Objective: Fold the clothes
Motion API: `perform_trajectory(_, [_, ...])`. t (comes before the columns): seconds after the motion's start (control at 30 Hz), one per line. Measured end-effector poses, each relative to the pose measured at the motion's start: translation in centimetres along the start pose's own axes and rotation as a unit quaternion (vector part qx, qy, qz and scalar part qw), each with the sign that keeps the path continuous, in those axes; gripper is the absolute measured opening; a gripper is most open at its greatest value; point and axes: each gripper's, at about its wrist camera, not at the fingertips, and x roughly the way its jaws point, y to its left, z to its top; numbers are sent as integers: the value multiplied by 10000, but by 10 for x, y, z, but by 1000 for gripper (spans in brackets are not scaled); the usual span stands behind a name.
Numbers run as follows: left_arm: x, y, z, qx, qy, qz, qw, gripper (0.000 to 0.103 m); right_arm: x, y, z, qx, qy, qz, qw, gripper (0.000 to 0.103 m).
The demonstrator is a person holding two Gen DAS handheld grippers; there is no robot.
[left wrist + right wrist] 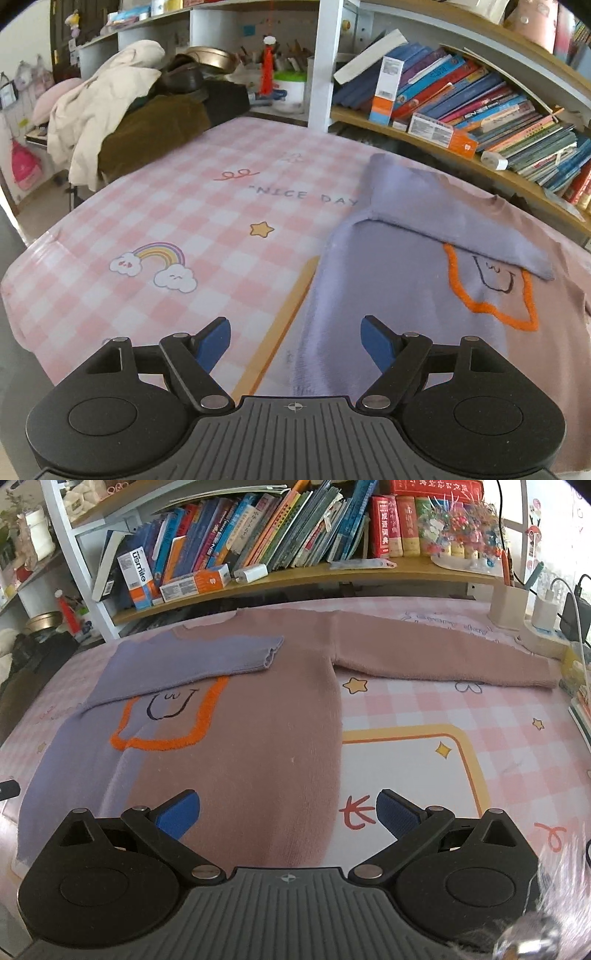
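A two-tone sweater, lilac on its left half and dusty pink on its right, lies flat on the table with an orange outline motif on its chest. Its lilac sleeve is folded across the chest. Its pink sleeve lies stretched out to the right. My right gripper is open and empty above the sweater's lower right edge. My left gripper is open and empty above the lower left edge of the sweater; the folded sleeve shows there too.
A pink checked tablecloth covers the table. Bookshelves with books run along the back edge. A pile of clothes sits at the far left. A pen holder and chargers stand at the far right.
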Motion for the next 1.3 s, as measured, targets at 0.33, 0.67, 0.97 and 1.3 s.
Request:
perform_trajectory(0.33, [11, 2, 2, 303, 62, -273, 9992, 80, -12, 4, -10, 267, -21, -368, 9990, 103])
perform_trajectory(0.67, [39, 10, 8, 316, 300, -392, 9983, 77, -15, -1, -23, 705, 115, -715, 9949, 83])
perform_trajectory(0.97, [51, 21, 12, 90, 442, -580, 9973, 36, -3, -5, -24, 959, 429, -576, 9928, 34])
perform_trajectory(1.3, [53, 41, 24, -465, 306, -697, 9960, 0, 11, 1, -19, 900, 579, -319, 9937, 12])
